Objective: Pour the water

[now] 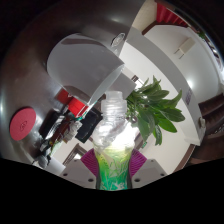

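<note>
Gripper (116, 165): we see its two pink pads (92, 160) pinching a clear plastic bottle (116, 135) w/ a green label, one pad at each side of the lower body, no gap visible, so we read it as clamped on the bottle. Bottle is upright, cap seems off, open neck pointing away from the fingers. Looks lifted, carried above the table.

Just beyond the bottle: a leafy green plant (155, 108) to its right. To its left, dark clutter and a red object (72, 103), can't ID it. Further left a round red disc (22, 124) on the table (35, 90). A big white rounded thing (85, 60) sits behind, unclear what.

No cup or receiving vessel visible to us, maybe hidden below the bottle.

Risks, our guess: thin plastic may squash under the pads and push water out of the open neck early; a wet label could slip in the pinch during tilt; tilting w/o seeing the target could spill onto plant or clutter.
</note>
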Available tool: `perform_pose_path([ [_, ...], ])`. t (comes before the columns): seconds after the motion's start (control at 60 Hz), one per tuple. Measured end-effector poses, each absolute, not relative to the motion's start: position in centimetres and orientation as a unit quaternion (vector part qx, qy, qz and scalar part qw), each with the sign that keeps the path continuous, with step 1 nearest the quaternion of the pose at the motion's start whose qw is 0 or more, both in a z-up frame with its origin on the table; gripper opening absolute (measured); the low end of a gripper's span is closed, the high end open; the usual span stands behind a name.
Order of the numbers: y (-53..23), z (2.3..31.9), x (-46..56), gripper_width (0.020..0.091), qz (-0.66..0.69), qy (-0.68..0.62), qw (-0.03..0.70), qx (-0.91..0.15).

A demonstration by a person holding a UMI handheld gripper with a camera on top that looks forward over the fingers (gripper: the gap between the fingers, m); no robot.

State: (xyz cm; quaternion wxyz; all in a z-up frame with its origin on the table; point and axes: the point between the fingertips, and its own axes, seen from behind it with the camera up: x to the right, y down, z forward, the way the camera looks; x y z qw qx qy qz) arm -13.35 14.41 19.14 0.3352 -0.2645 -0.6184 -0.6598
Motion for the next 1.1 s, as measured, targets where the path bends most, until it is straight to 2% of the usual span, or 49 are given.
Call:
perform_pose_path([
  [0.1, 14.2, 19.1, -13.0, 0.0355, -0.647, -0.613, 0.353, -0.284],
  [0.2, 13.6, 18.8, -11.6, 0.0354, -0.581, -0.574, 0.427, -0.388],
  [0.317, 12.8, 17.5, -10.1, 0.0354, -0.425, -0.471, 0.528, -0.564],
  [0.4, 12.5, 17.4, -10.0, 0.0351, -0.299, -0.387, 0.589, -0.644],
  [0.483, 12.1, 17.5, -10.1, 0.0353, -0.178, -0.299, 0.621, -0.702],
  [0.5, 11.9, 16.1, -11.5, 0.0353, -0.163, -0.272, 0.626, -0.712],
  [0.567, 11.8, 15.4, -10.2, 0.0352, -0.060, -0.221, 0.622, -0.749],
  [0.617, 12.1, 13.9, -11.7, 0.0352, -0.021, -0.185, 0.619, -0.763],
  [0.867, 11.9, 11.0, -9.7, 0.0363, 0.088, -0.133, 0.627, -0.762],
  [0.883, 12.0, 10.5, -9.5, 0.0402, 0.088, -0.132, 0.626, -0.764],
  [0.9, 11.9, 10.3, -9.3, 0.0377, 0.089, -0.129, 0.630, -0.761],
  [0.917, 11.9, 10.9, -9.4, 0.0369, 0.092, -0.122, 0.643, -0.751],
  [1.1, 11.3, 10.9, -8.7, 0.0376, 0.082, -0.107, 0.667, -0.732],
])
